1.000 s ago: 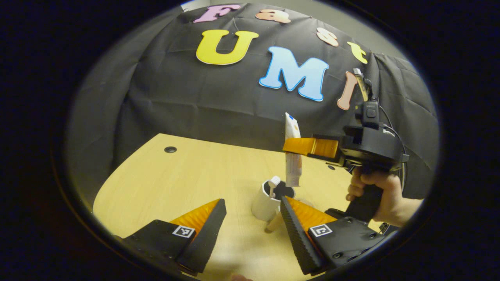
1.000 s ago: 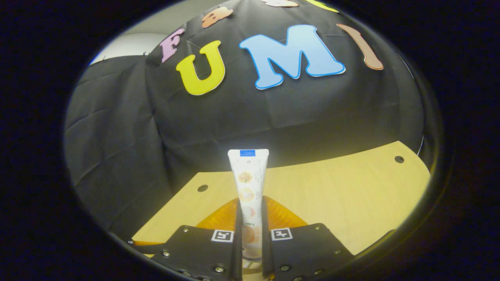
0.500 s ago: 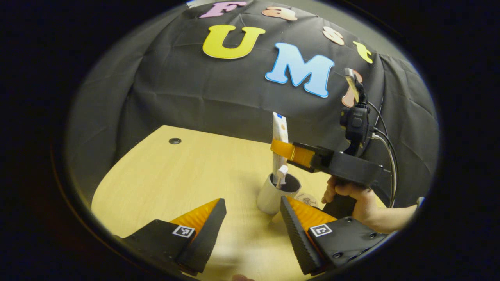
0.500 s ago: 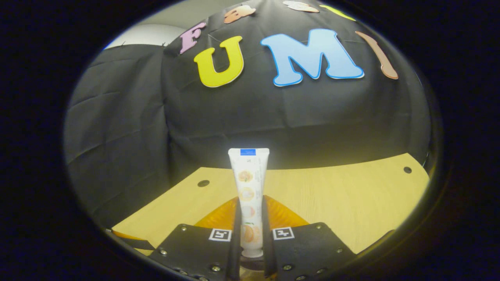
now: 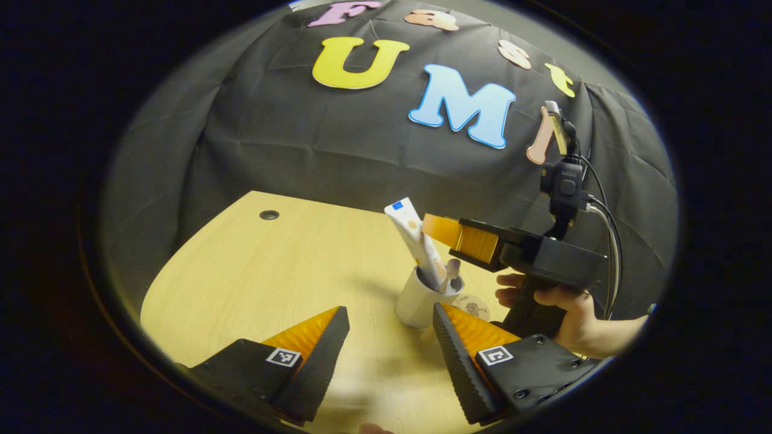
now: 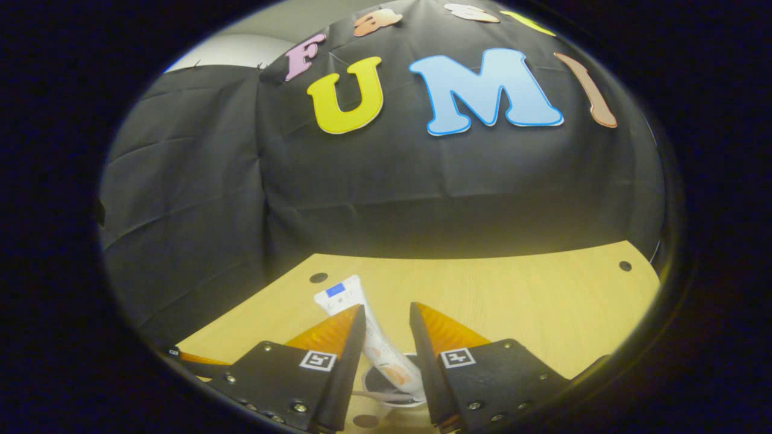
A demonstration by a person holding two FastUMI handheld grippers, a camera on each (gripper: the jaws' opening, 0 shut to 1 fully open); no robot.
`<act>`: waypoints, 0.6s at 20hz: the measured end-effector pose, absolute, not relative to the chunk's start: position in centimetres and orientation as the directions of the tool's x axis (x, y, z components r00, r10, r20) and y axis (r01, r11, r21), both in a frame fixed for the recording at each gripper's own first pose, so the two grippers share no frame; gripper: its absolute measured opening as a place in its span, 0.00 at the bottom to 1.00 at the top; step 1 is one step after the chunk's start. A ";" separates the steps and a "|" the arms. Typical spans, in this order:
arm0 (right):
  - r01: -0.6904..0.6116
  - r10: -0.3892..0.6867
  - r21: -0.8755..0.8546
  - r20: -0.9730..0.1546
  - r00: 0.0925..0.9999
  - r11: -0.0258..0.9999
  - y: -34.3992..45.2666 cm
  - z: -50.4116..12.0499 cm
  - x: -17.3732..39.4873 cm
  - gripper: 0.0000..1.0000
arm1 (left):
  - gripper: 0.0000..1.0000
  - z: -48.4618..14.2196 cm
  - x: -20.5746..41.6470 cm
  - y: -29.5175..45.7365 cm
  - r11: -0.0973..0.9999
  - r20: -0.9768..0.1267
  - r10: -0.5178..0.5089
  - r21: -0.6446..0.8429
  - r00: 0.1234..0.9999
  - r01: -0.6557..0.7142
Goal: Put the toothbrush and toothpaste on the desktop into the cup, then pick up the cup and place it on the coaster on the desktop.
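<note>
- A white toothpaste (image 5: 416, 241) tube stands in a white cup (image 5: 418, 301) on the wooden desktop (image 5: 271, 283). It leans to the left in the left gripper view, its flat end with a blue patch pointing up and its lower end down inside the cup.
- A toothbrush (image 5: 449, 272) also sits in the cup, its head poking just above the rim beside the tube.
- Just beside the cup, on its right in the left gripper view, lies a round coaster (image 5: 473, 308) with a dark drawing on it. The cup rests on the desktop, not on the coaster.
- The right gripper (image 6: 387, 328) hangs above the cup with its fingers parted. The tube leans between them near the left finger, and neither finger presses on it.
- A hand (image 5: 570, 313) holds the right gripper by its handle, to the right of the cup in the left gripper view.
- The left gripper (image 5: 391, 325) is low and near the cup, its fingers spread wide with nothing between them.
- Small dark round holes mark the desktop's far corners.
</note>
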State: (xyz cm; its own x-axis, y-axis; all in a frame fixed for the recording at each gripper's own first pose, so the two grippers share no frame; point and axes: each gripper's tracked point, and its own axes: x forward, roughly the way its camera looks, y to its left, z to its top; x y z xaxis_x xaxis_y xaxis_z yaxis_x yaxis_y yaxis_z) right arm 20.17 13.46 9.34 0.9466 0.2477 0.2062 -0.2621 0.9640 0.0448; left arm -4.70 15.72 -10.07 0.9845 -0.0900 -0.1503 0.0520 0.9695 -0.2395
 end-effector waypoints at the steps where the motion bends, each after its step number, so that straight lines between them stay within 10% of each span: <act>1: -0.263 0.249 0.045 0.199 0.948 0.964 13.4 9.1 20.1 0.49 | 0.95 -10.1 -4.7 15.6 0.968 -0.151 -0.090 -0.244 0.984 0.051; 12: -0.202 0.175 0.086 0.255 0.951 0.976 9.4 12.1 13.5 0.63 | 0.95 -11.0 -4.8 13.6 0.971 -0.224 -0.105 -0.235 0.969 0.051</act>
State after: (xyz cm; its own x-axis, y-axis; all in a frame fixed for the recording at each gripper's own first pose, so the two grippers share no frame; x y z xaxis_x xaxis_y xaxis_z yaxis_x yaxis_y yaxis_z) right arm 13.51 9.44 12.14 0.9510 0.1746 0.2550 -0.2021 0.9756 0.0859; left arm -4.84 13.62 -10.98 0.9688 -0.1052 -0.2242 0.0511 0.9707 -0.2347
